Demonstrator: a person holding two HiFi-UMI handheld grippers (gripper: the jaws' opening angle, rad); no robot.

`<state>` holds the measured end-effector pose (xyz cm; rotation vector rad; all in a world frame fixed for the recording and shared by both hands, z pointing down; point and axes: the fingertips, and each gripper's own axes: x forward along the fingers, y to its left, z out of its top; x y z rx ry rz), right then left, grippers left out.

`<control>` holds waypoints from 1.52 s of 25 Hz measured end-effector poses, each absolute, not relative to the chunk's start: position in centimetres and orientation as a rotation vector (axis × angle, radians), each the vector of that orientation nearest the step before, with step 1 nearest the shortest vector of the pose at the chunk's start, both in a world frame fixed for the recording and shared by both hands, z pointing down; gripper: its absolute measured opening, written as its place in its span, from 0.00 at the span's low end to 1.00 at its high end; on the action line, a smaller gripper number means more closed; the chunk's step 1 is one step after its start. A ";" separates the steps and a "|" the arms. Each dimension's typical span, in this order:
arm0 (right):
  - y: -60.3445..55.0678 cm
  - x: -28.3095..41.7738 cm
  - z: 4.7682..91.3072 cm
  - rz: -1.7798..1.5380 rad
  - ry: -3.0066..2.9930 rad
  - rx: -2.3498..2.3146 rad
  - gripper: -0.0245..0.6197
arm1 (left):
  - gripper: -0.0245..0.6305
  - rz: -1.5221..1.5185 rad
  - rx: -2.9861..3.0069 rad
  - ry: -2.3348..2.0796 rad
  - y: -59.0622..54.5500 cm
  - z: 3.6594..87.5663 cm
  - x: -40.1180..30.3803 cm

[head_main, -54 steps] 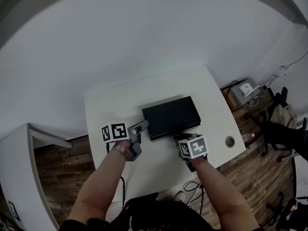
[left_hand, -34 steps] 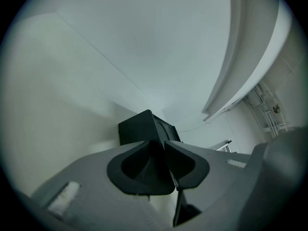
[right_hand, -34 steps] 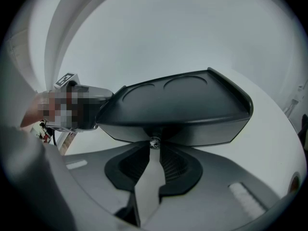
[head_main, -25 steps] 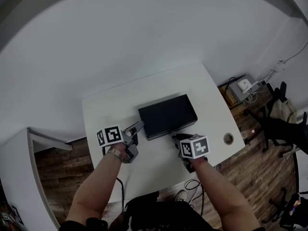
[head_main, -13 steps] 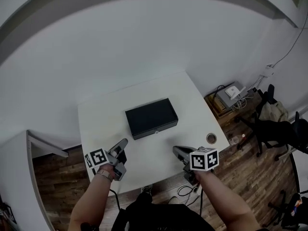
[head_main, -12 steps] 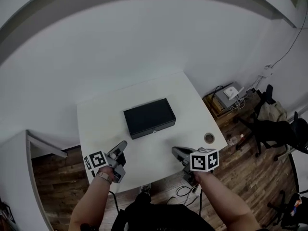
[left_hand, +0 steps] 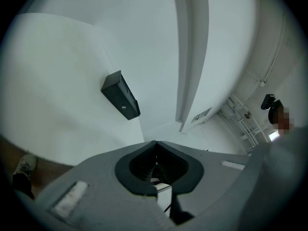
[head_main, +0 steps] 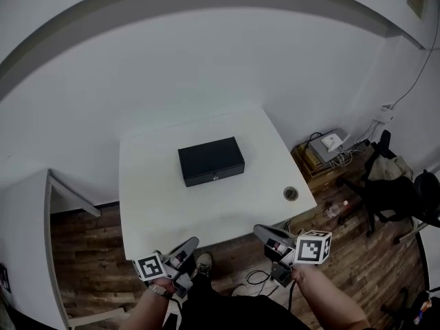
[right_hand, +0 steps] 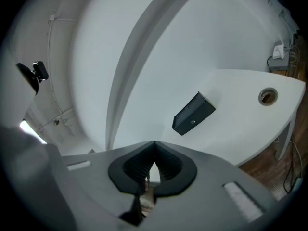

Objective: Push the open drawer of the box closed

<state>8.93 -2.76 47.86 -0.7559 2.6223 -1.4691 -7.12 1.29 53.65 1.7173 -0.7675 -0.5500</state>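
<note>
Box (head_main: 211,161) beyond left gripper (head_main: 194,240), right gripper (head_main: 257,229)

From the left claw (head_main: 191,243) and the right claw (head_main: 260,231), both hanging off the near edge, the desk (head_main: 151,205) runs open ahead as far as the black box (head_main: 211,161), the one bulky thing in the way. A small round hole (head_main: 291,193) lies ahead-right of the right claw, and the wall (head_main: 206,60) closes off the room beyond the box.

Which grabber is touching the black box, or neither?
Apart, both. The head view shows the left gripper and right gripper past the near edge of the table, bare top between them and the black box.
</note>
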 end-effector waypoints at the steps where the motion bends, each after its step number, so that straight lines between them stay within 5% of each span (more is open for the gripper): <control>1: -1.7 9.2 47.4 -1.474 2.610 -0.722 0.04 | 0.04 -0.543 1.713 -0.770 2.7 53.6 -6.6; 17: 10.7 12.8 43.1 -1.517 2.432 -0.560 0.04 | 0.04 -0.483 1.862 -0.640 12.9 47.6 -1.5; 38: 13.0 13.0 43.3 -1.497 2.437 -0.524 0.04 | 0.04 -0.629 1.780 -0.662 13.5 47.1 -1.5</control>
